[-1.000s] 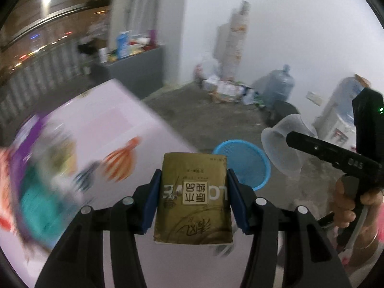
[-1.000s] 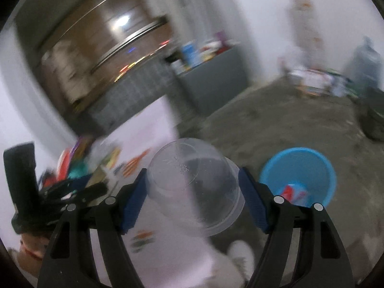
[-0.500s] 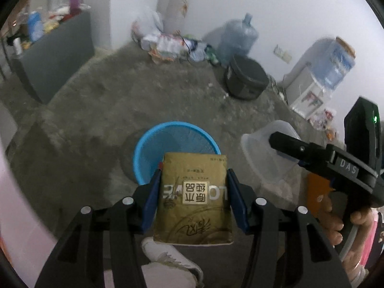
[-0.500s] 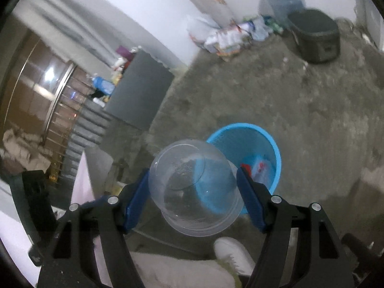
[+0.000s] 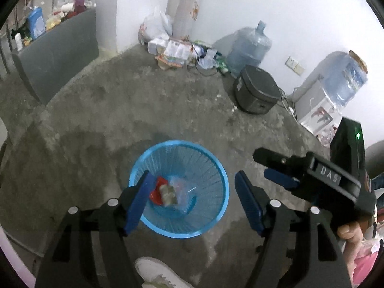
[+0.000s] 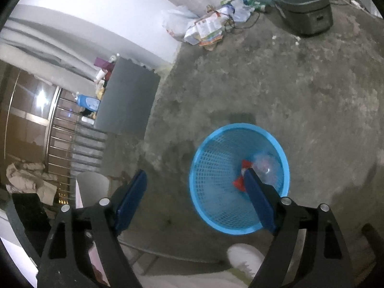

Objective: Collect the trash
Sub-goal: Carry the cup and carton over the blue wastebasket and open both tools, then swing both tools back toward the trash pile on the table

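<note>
1. Left gripper (image 5: 192, 201) hanging above the blue basket (image 5: 217, 225), blue pads spread wide, nothing between them. Lower part of both fingers cut off by the frame edge.
2. Down in the basket, straight ahead between the left pads: a red wrapper (image 5: 157, 189), the gold-brown pack (image 5: 169, 193), and something clear and crumpled (image 5: 182, 192) – too blurred to name for sure. Left pad (image 5: 139, 204) covering part of the red wrapper.
3. Below the left gripper, a white shoe (image 5: 158, 273), toe only, rest cut off.
4. Off to the right of the left gripper, the right gripper (image 5: 276, 168) seen side-on, a thumb (image 5: 348, 232) on its handle. Far finger tucked behind the near one there.
5. Right wrist view: right gripper (image 6: 195, 199) open wide too, empty. Basket (image 6: 204, 206) ahead and to the right, its near rim and the trash partly hidden behind the right pad (image 6: 259, 204). Red scrap (image 6: 238, 181) peeking out, clear plastic (image 6: 264, 165) smeared and hard to read.
6. Compared with half a second back: gold pack gone from the left pads, now lying in the basket; clear cup gone from the right pads; both pairs of fingers opened out from a pinch.
</note>
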Demonstrator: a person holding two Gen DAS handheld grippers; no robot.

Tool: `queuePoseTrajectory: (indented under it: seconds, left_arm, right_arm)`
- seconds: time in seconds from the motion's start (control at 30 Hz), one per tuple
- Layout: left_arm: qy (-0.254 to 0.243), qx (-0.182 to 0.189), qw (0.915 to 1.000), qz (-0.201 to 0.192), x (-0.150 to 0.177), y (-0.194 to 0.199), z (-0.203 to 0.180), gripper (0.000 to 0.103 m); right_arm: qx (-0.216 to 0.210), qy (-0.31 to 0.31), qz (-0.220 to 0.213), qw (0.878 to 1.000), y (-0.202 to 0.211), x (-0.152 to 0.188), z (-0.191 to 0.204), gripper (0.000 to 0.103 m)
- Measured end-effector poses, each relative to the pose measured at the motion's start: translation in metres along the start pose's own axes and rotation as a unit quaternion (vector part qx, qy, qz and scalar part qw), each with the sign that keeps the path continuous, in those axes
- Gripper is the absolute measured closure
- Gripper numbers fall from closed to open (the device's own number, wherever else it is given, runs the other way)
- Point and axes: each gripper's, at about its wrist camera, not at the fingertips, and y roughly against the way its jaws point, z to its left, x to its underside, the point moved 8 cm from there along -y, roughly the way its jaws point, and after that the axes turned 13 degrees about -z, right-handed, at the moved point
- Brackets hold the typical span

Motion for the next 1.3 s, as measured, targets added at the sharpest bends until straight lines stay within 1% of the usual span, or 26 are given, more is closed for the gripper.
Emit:
queuePoseTrajectory:
  seconds: [0.2, 0.3, 0.33, 0.4, 0.5, 0.57, 0.73, 0.83, 0.97, 1.03, 1.2, 1.3]
  left_arm:
    - [-0.009, 0.003, 0.9988, -0.047, -0.013, 0.046, -0.001, 0.034]
    - [-0.013, 0.009, 0.9968, -0.078, -0.021, 0.078, -0.005, 0.033]
    - [-0.016, 0.008, 0.9954, -0.094, -0.024, 0.094, -0.005, 0.031]
    - [-0.018, 0.008, 0.9935, -0.112, -0.027, 0.114, -0.005, 0.029]
    - [-0.026, 0.008, 0.9891, -0.144, -0.029, 0.153, -0.002, 0.025]
    - [-0.032, -0.002, 0.9861, -0.163, -0.027, 0.179, 0.002, 0.023]
    - [-0.021, -0.017, 0.9787, -0.203, -0.014, 0.238, 0.022, 0.021]
    - [-0.013, -0.034, 0.9743, -0.222, -0.003, 0.272, 0.038, 0.021]
    - [-0.018, -0.057, 0.9684, -0.242, 0.012, 0.31, 0.056, 0.021]
    - [-0.022, -0.068, 0.9654, -0.251, 0.019, 0.327, 0.065, 0.021]
    - [-0.008, -0.097, 0.9523, -0.289, 0.04, 0.375, 0.091, 0.021]
    - [0.004, -0.133, 0.942, -0.308, 0.06, 0.408, 0.114, 0.021]
  right_arm:
    - [0.007, 0.038, -0.028, 0.999, 0.028, 0.005, 0.013, 0.024]
    - [0.01, 0.071, -0.049, 0.996, 0.05, 0.011, 0.027, 0.024]
    - [0.011, 0.083, -0.055, 0.995, 0.056, 0.012, 0.033, 0.024]
    - [0.01, 0.107, -0.066, 0.992, 0.066, 0.017, 0.044, 0.023]
    - [0.003, 0.165, -0.084, 0.983, 0.086, 0.03, 0.071, 0.02]
    - [-0.001, 0.198, -0.093, 0.976, 0.095, 0.038, 0.088, 0.018]
    - [-0.029, 0.272, -0.104, 0.956, 0.111, 0.061, 0.132, 0.011]
    - [-0.053, 0.301, -0.103, 0.946, 0.118, 0.077, 0.156, 0.01]
    - [-0.088, 0.318, -0.092, 0.939, 0.122, 0.096, 0.18, 0.01]
    - [-0.099, 0.328, -0.085, 0.936, 0.122, 0.107, 0.191, 0.01]
    - [-0.131, 0.351, -0.062, 0.925, 0.125, 0.132, 0.216, 0.01]
    - [-0.157, 0.352, -0.042, 0.922, 0.125, 0.148, 0.23, 0.01]
